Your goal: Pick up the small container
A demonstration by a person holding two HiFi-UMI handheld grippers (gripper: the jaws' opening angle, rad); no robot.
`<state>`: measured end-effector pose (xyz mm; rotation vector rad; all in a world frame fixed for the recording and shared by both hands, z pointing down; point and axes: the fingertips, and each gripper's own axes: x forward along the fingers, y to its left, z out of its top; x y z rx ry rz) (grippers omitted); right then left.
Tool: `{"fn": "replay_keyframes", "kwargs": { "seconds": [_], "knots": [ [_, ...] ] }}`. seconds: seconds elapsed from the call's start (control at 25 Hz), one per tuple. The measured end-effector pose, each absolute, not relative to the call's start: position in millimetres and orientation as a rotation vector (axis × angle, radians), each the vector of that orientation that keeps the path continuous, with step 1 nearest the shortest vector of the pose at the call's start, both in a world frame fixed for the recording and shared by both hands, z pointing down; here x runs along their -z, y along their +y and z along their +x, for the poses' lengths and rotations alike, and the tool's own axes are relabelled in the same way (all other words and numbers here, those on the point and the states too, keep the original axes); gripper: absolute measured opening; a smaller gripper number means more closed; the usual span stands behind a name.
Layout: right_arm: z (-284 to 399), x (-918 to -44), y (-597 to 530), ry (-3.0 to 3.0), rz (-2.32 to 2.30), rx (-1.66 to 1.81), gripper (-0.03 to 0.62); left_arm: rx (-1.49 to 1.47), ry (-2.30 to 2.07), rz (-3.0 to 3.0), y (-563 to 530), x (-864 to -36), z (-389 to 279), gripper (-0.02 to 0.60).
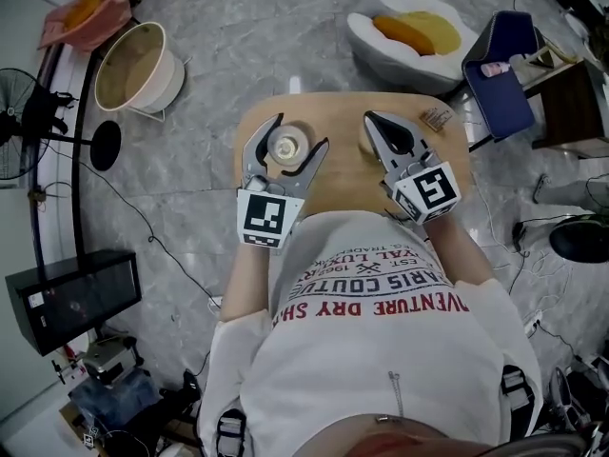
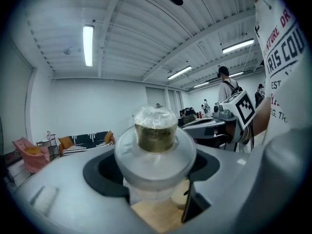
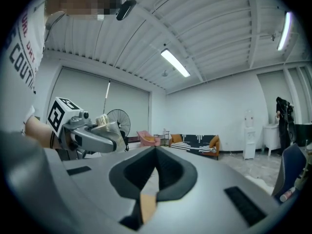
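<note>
My left gripper [image 1: 301, 130] is clamped wide on the small container [image 2: 155, 135]. Its clear rim is pinched between my pads, with the wooden table [image 1: 333, 112] below them. The wall I hold looks slick and rounded, so I judge that tilting or easing off could let it slide out. Beside it, my right gripper [image 1: 371, 118] is pressed together, empty.

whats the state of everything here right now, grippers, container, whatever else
small container: upright, held between the left jaws
left gripper: closed on the small container
right gripper: jaws together, empty
ceiling light: on
round bin: open top, looks empty
</note>
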<state>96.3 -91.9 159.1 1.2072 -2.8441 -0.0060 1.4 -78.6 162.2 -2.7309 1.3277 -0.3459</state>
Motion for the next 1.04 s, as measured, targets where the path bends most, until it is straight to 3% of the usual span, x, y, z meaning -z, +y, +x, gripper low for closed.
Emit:
{"fn": "replay_keyframes", "kwargs": {
  "seconds": [1.04],
  "knots": [
    [98, -164, -86, -2.834, 1.243, 0.021, 0.006, 0.366, 1.345, -2.703, -80, -163, 5, 0.341]
  ]
}}
